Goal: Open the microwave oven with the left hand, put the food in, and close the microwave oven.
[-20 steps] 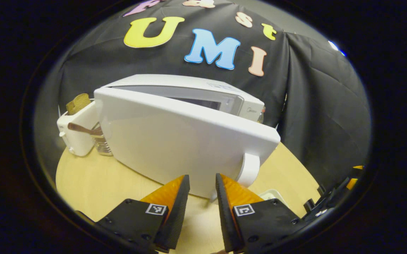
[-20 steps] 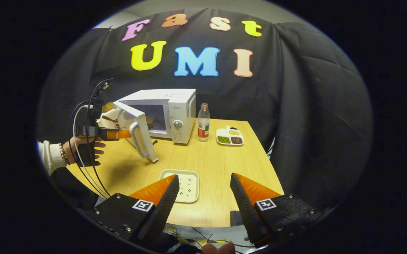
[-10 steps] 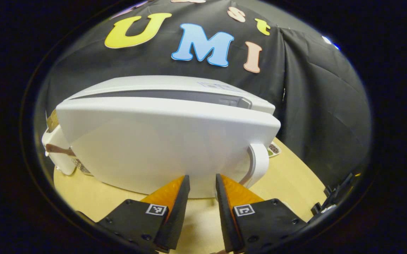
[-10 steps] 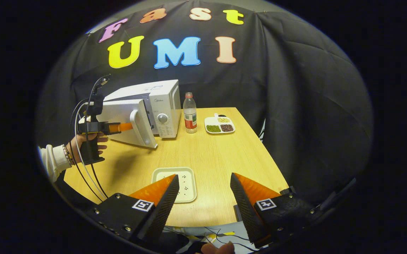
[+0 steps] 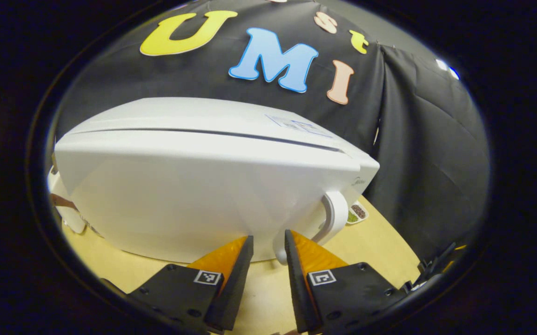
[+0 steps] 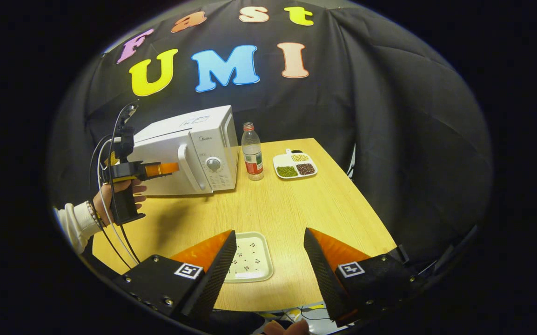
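Note:
The white microwave [image 5: 203, 186] stands close in front of my left gripper [image 5: 268, 239], its door flush with the body. That gripper's fingertips rest against the door's lower edge beside the white handle [image 5: 333, 218], a narrow gap between them and nothing held. In the right gripper view the microwave [image 6: 189, 139] sits at the table's back left, and the left gripper [image 6: 175, 168], held by a hand [image 6: 115, 190], touches the door. My right gripper [image 6: 269, 232] hangs open above a white tray [image 6: 252, 260] near the front edge. No food is visible on the tray.
A plastic bottle [image 6: 252, 151] stands just right of the microwave, and a divided dish [image 6: 294, 165] of beans lies beyond it. The wooden table [image 6: 305, 209] spreads between them and the tray. A white toaster [image 5: 68, 218] peeks out left of the microwave.
The microwave door has swung from wide open to flush with the body, with my left gripper following against it. My right gripper stayed open above the tray, its view shifting slightly.

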`<act>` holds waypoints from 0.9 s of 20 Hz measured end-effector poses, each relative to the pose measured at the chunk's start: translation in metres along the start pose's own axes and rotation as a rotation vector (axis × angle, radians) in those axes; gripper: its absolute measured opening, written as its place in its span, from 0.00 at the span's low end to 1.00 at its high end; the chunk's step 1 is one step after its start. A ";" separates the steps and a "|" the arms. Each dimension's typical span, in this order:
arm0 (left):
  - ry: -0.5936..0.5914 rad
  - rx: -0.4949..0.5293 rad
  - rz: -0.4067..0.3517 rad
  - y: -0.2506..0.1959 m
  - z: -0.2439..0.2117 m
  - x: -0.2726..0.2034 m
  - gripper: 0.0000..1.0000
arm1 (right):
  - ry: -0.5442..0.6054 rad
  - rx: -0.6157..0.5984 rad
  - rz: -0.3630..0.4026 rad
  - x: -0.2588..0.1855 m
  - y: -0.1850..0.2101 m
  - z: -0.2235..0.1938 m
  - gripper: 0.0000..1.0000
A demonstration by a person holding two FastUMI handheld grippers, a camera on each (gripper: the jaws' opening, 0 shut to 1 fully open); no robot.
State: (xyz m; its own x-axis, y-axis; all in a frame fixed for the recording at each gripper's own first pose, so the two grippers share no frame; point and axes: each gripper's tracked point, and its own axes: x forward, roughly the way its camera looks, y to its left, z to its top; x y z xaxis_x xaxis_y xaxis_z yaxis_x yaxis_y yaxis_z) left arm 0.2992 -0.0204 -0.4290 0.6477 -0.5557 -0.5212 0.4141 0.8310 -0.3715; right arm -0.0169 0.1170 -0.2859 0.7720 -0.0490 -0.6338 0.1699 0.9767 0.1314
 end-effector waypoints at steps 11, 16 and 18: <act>0.027 0.050 0.059 -0.021 -0.003 -0.027 0.63 | -0.056 -0.046 0.118 0.004 -0.005 0.020 0.90; -0.020 0.084 0.159 -0.065 -0.009 -0.119 0.48 | -0.139 -0.108 0.221 -0.012 -0.039 0.049 0.90; -0.071 0.113 0.212 -0.093 0.004 -0.161 0.55 | -0.180 -0.153 0.255 -0.019 -0.059 0.064 0.90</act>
State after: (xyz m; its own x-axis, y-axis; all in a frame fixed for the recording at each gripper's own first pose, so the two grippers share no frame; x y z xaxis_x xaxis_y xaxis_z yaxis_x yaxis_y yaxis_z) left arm 0.1591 -0.0080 -0.3075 0.7694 -0.3690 -0.5215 0.3303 0.9285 -0.1696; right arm -0.0023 0.0464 -0.2324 0.8758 0.1775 -0.4488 -0.1252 0.9816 0.1439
